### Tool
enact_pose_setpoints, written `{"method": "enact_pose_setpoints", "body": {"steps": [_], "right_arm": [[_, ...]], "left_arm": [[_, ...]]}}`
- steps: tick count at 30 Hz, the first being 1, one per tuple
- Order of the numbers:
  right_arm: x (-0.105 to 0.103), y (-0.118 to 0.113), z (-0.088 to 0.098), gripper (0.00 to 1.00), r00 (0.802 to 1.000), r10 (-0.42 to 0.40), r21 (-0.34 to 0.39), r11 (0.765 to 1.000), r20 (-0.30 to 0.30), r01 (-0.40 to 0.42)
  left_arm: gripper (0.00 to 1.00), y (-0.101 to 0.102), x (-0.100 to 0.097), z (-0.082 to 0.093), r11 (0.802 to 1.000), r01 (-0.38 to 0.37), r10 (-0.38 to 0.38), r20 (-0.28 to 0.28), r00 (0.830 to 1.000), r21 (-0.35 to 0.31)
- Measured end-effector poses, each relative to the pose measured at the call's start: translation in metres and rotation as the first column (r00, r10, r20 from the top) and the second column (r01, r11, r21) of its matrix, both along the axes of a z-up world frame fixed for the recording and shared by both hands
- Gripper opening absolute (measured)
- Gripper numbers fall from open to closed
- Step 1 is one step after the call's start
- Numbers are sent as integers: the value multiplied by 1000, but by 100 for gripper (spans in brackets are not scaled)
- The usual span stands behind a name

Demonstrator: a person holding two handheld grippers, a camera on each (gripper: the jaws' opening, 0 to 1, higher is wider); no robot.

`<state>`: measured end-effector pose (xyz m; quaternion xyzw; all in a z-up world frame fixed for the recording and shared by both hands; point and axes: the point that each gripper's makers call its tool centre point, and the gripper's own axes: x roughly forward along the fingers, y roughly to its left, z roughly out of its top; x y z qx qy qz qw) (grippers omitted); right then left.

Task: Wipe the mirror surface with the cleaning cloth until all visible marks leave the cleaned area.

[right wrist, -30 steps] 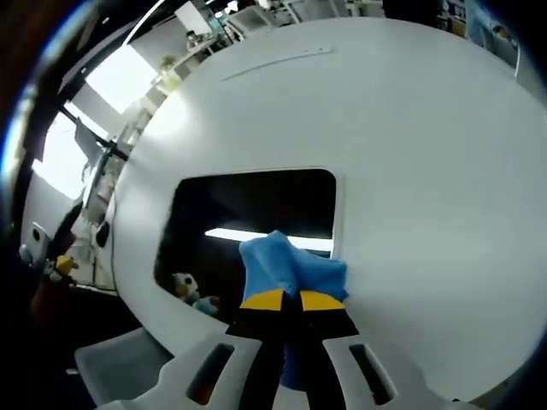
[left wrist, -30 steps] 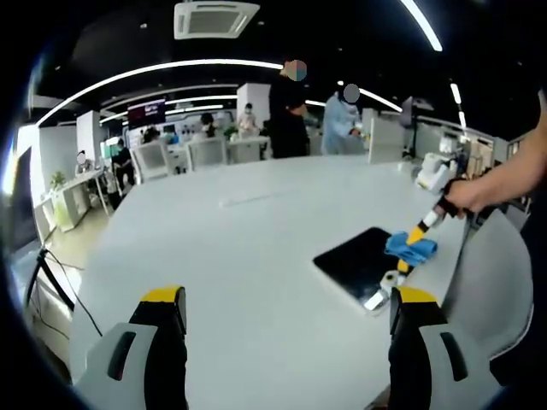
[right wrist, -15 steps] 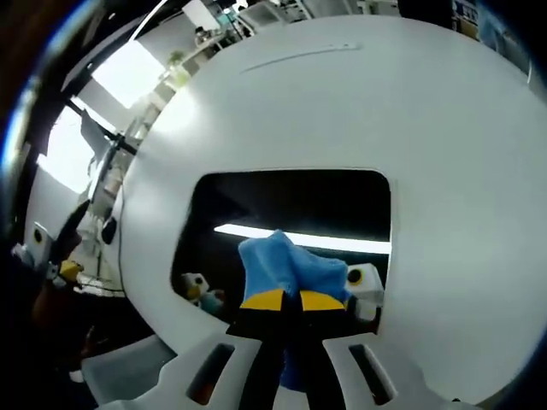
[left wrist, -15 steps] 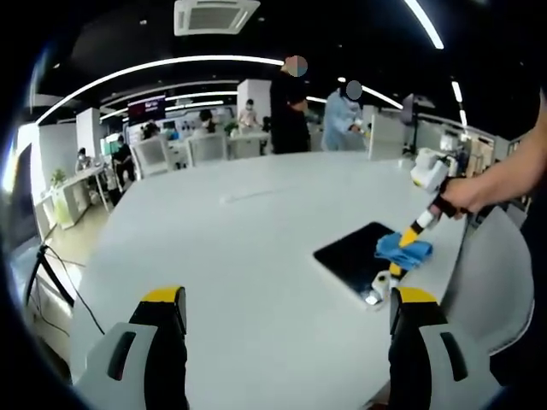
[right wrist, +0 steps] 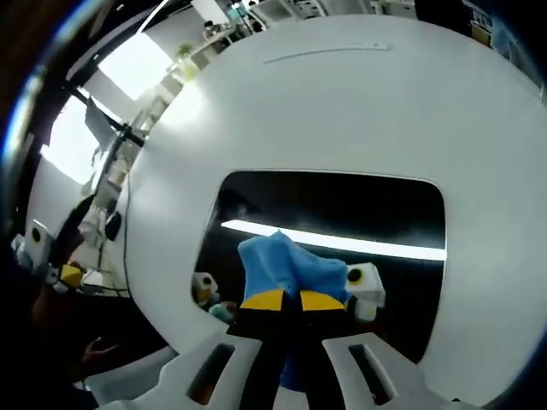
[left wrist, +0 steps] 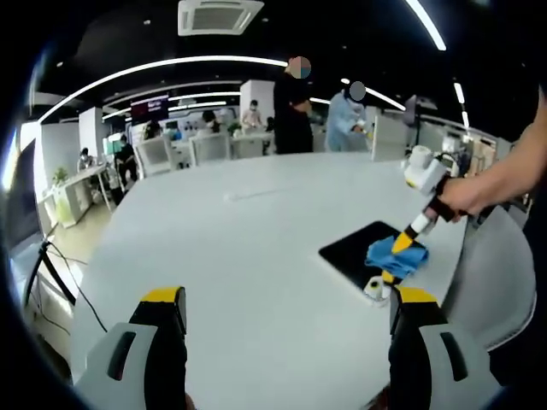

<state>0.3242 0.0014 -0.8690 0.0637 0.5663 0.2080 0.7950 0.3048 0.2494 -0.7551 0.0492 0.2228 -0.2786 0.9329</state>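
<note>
1. Mirror [right wrist: 342,213]: a dark rectangular panel with rounded corners is seen lying flat on the white table [right wrist: 479,128] in the right gripper view; a bright ceiling light strip is reflected across it. In the left gripper view the mirror [left wrist: 355,252] lies near the table's right edge.
2. Cleaning cloth [right wrist: 286,269]: a blue cloth is pinched between the pressed-together jaws of the right hand-held gripper [right wrist: 284,299], whose tips are yellow. The cloth is pressed onto the mirror, near the mirror's lower edge in this view.
3. In the left gripper view the same cloth [left wrist: 395,256] is seen resting on the right part of the mirror, under the right hand-held gripper [left wrist: 402,242], which is held by a person's hand [left wrist: 466,196].
4. Left hand-held gripper [left wrist: 286,299]: its two yellow-tipped jaws are spread wide apart above the table [left wrist: 239,256], with nothing between them, well apart from the mirror.
5. Background: office chairs, desks and several standing people are seen beyond the table, under curved ceiling lights [left wrist: 162,68].
6. No legible brand, label or writing can be made out on the mirror, the cloth or the grippers.
</note>
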Motion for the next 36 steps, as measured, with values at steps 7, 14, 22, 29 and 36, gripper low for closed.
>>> {"method": "enact_pose_setpoints", "body": {"steps": [7, 14, 22, 29, 36], "right_arm": [[2, 19, 0, 0, 999, 52, -10, 999, 16, -52], [3, 21, 0, 0, 997, 70, -13, 997, 10, -70], [5, 30, 0, 0, 996, 87, -11, 996, 15, -87], [4, 49, 2, 0, 994, 103, 11, 995, 43, -104], [1, 65, 3, 0, 987, 147, 3, 989, 59, -147]], "left_arm": [[100, 1, 3, 5, 1000, 0, 0, 10, 1000, -30], [100, 2, 7, 4, 1000, -3, 3, 14, 1000, -24], [100, -7, 12, 4, 1000, 12, -11, 13, 1000, -24], [100, -7, 11, 3, 1000, 24, -24, 22, 999, 0], [100, -5, 10, 2, 1000, 29, -29, 9, 1000, 5]]}}
